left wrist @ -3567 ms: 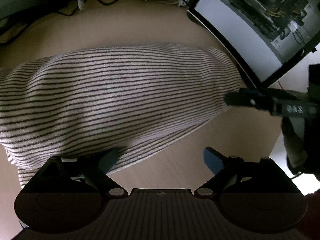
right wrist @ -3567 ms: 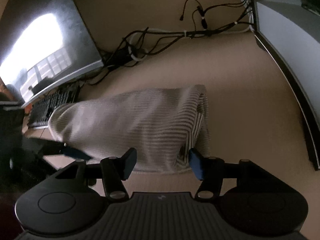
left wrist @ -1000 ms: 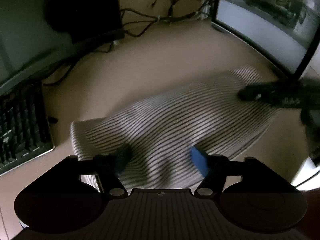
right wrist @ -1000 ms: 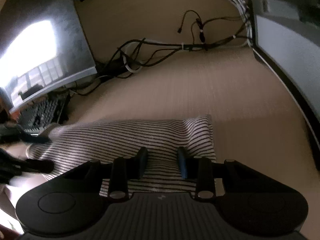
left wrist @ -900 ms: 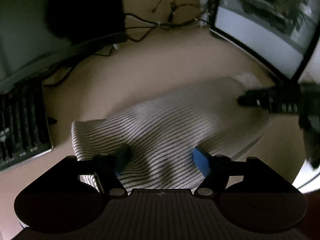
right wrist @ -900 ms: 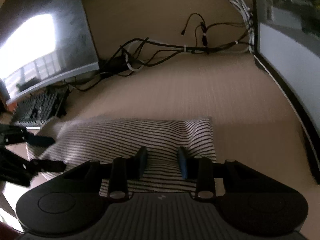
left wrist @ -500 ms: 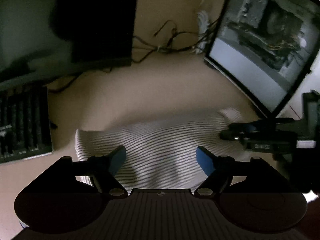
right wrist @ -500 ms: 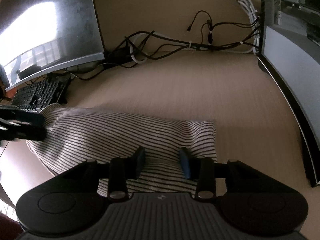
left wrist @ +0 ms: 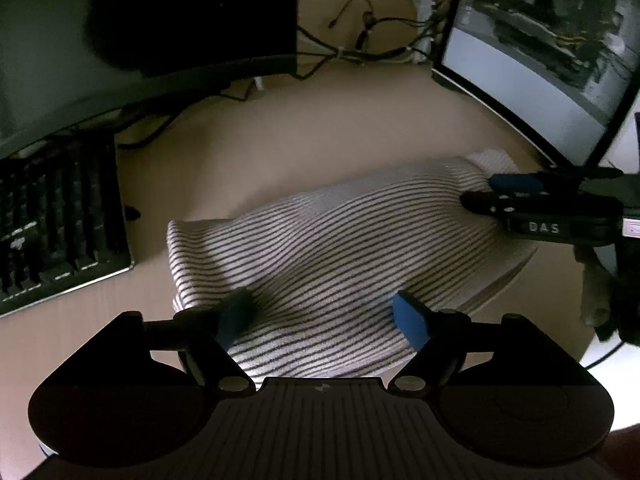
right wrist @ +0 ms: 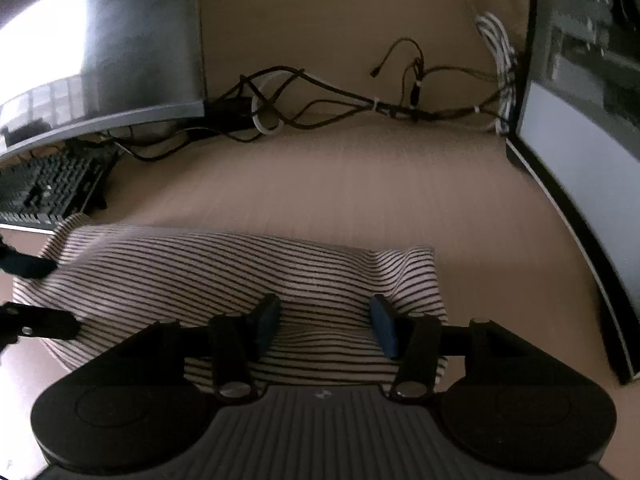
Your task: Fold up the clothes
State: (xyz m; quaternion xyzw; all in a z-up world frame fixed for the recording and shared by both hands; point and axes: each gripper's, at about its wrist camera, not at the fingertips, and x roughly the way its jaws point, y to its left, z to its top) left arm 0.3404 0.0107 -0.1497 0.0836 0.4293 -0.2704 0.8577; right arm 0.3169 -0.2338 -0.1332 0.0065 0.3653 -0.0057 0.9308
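Beige desk (right wrist: pixel 360 200) bears striped garment (left wrist: pixel 340 248); both grippers' jaws opening over it, right view alone showing white cable loop (right wrist: pixel 266 120).

from each wrist we look down, close, over the striped garment (left wrist: pixel 340 248) (right wrist: pixel 240 276); both views share it and the cables at the desk's (right wrist: pixel 360 184) far edge.

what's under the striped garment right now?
The striped garment lies on the bare tan desk, which shows all around it. Its own lower folded layers peek out at the near-right edge. Whatever else lies beneath is covered by the cloth.
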